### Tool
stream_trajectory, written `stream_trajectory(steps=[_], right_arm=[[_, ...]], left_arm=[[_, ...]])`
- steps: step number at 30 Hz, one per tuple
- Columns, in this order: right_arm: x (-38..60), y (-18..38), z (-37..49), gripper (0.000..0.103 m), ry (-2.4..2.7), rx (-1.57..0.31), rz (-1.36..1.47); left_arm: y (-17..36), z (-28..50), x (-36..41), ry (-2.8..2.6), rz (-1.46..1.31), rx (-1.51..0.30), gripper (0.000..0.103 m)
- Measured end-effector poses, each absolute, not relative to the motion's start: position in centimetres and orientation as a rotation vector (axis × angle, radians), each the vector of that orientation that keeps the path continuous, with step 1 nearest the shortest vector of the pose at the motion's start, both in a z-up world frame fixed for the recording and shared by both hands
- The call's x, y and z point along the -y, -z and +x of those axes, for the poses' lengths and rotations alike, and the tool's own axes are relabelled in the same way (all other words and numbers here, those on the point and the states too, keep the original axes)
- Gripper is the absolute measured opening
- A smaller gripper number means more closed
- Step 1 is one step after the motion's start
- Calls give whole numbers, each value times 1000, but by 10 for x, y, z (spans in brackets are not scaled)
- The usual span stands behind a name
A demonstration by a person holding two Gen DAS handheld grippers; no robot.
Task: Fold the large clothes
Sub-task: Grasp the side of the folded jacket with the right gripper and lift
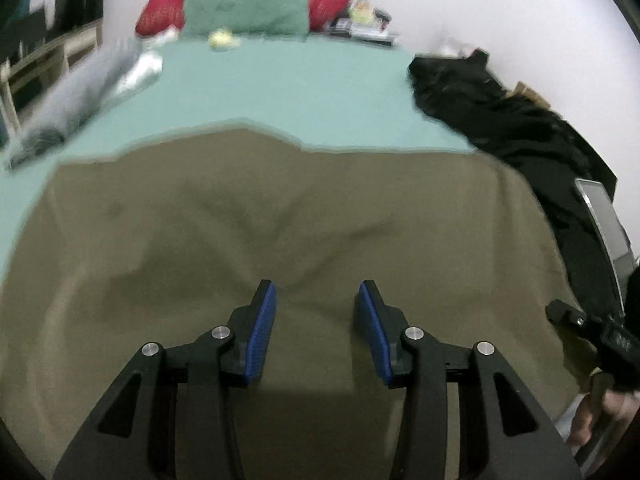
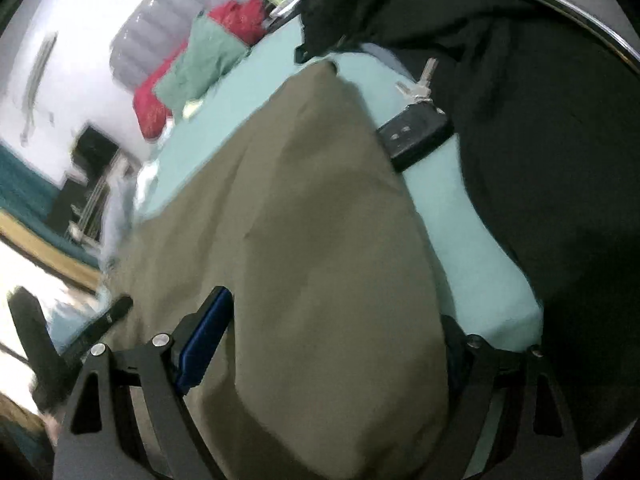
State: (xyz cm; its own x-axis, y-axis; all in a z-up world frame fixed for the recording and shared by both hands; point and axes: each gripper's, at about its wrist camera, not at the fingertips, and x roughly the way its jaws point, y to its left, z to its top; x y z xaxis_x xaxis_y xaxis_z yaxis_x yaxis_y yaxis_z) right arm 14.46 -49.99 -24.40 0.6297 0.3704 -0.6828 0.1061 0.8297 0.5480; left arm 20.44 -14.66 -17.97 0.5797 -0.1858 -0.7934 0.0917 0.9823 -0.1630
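The olive-brown garment (image 1: 280,248) lies spread over the near half of the bed with the teal sheet (image 1: 280,88), creased at its middle, its far edge irregular.

The left gripper (image 1: 316,320) is over the near part of the garment. Its blue-padded fingers (image 1: 262,332) stand wide apart with only cloth showing between them; nothing is clamped.

The right gripper (image 2: 320,344) is at the garment's right edge. The cloth (image 2: 312,220) bulges up between its fingers and covers the right one. The left finger's blue pad (image 2: 204,344) stands clear of the fabric. The spacing is wide; whether any cloth is pinched cannot be determined.

Surroundings:
- A dark pile of clothing (image 1: 500,120) runs along the bed's right side, just beside the garment's right edge.
- A car key fob with metal keys (image 2: 416,128) lies on the sheet between the garment and the dark pile, its near end touching or tucked under the garment's edge.
- A grey folded item (image 1: 68,112) lies at the bed's left edge.
- A green pillow (image 1: 244,8) and red cushions (image 1: 164,8) sit at the headboard, a small yellow object (image 1: 222,38) before them.
- Small clutter (image 1: 364,20) occupies the far right corner.

Both views are motion-blurred.
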Motion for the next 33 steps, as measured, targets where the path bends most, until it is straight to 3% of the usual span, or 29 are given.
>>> stream_trajectory(steps=[10,12,13,14,20,26,33], right_arm=[[484,259,153,85,-403,-801,858],[479,262,153,57,-415,-803,879],[477,263,154,26,-426,-816,887],[472,265,154,22,-474,-817,906],[440,213,149,19,-511,-729,766],[407,166,143,18,-475,-693,645],[369,124,137,18,-434,-676,469]], left_arm=[[201,205,150,184,-50,-946,46],[202,203,150,180,-52,-933,46],[203,204,151,179,-51,-927,46],[205,204,151,176,-48,-921,46],[203,207,155,169,-21,-924,46],[177,221,138,302,-29,-1047,46],[129,206,62,317,-34,-935,46]])
